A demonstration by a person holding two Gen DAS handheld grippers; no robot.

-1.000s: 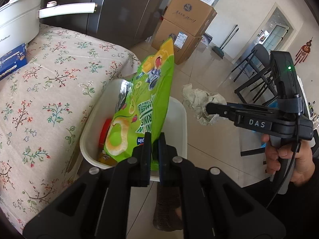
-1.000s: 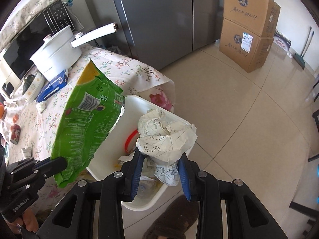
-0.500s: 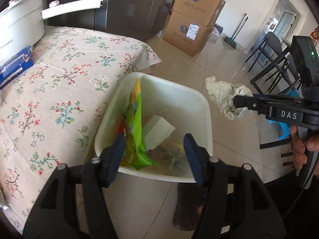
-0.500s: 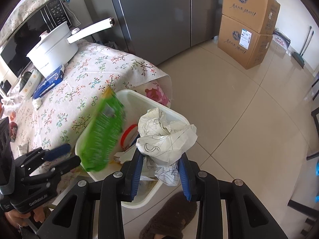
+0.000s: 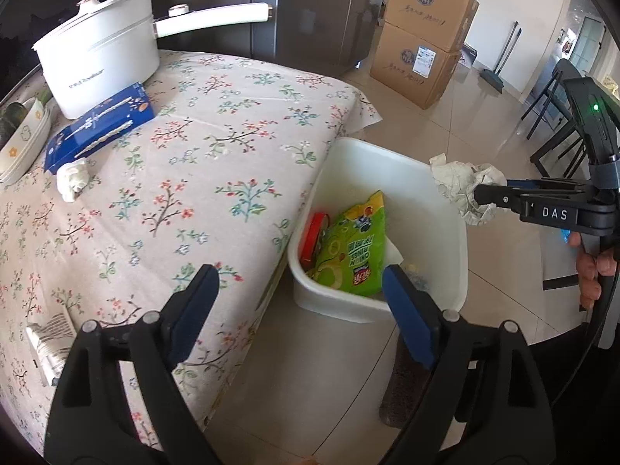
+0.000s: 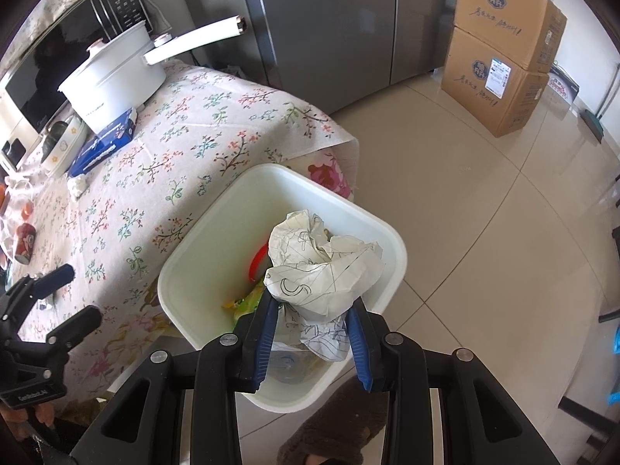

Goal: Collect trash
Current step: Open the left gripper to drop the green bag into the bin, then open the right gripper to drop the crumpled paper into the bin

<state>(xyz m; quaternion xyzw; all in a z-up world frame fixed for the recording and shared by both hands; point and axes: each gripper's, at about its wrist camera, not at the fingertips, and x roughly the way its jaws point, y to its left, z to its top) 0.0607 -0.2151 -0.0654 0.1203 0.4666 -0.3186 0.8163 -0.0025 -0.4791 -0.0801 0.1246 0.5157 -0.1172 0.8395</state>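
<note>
Tiled kitchen floor lies under our white bin (image 6: 182, 271). We hold the crumpled paper (image 6: 321, 271), light and springy, pinched at its lower folds in the right gripper (image 6: 314, 333) above the bin. Our left gripper (image 5: 298, 310) has just been opening, empty; the green snack bag (image 5: 352, 252) lies inside.

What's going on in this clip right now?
A person with a gripper in each hand is clearing trash into a white bin beside the table. The left gripper has just been opening; its jaws stand wide with nothing between them, and the green snack bag lies in the bin. The right gripper holds a crumpled paper over the bin, not yet dropped.
</note>
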